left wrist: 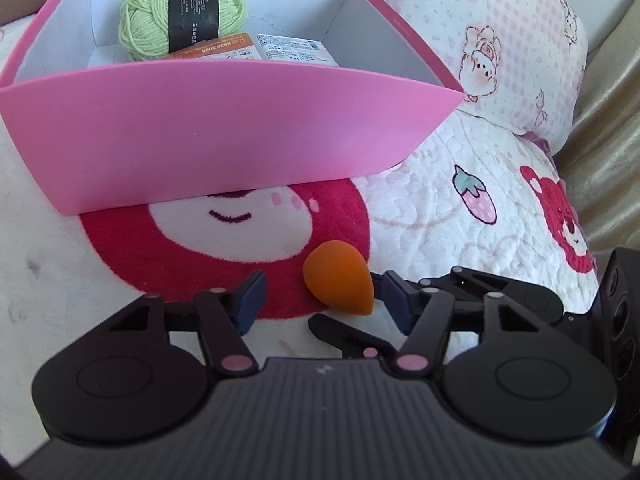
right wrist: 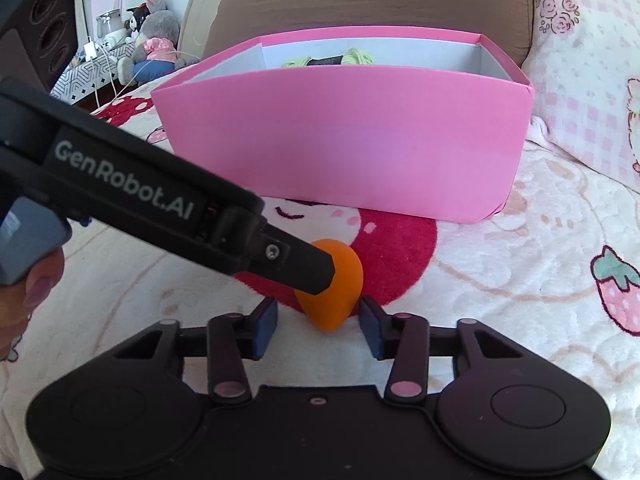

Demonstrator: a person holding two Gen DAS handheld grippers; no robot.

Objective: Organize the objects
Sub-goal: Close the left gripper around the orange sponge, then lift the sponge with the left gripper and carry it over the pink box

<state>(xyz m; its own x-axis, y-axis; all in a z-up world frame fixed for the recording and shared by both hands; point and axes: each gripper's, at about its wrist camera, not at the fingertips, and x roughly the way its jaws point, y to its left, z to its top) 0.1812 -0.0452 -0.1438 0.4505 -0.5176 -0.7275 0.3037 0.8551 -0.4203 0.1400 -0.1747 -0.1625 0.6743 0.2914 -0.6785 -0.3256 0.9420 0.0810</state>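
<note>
An orange teardrop makeup sponge [left wrist: 338, 282] lies on the bed blanket, also in the right wrist view [right wrist: 334, 294]. My left gripper [left wrist: 320, 300] is open, its blue pads on either side of the sponge. My right gripper [right wrist: 318, 320] is open too, its pads flanking the sponge's near end. The left gripper's body [right wrist: 160, 208] crosses the right wrist view and hides part of the sponge. Beyond stands a pink box [left wrist: 224, 132], also in the right wrist view [right wrist: 344, 140], holding green yarn [left wrist: 180, 20] and flat packets [left wrist: 256, 50].
A white blanket with a red bear face [left wrist: 224, 236] covers the bed. A pink patterned pillow [left wrist: 500, 48] lies right of the box, a brown cushion [right wrist: 360, 0] behind it. A plush toy [right wrist: 154, 40] and cables sit far left.
</note>
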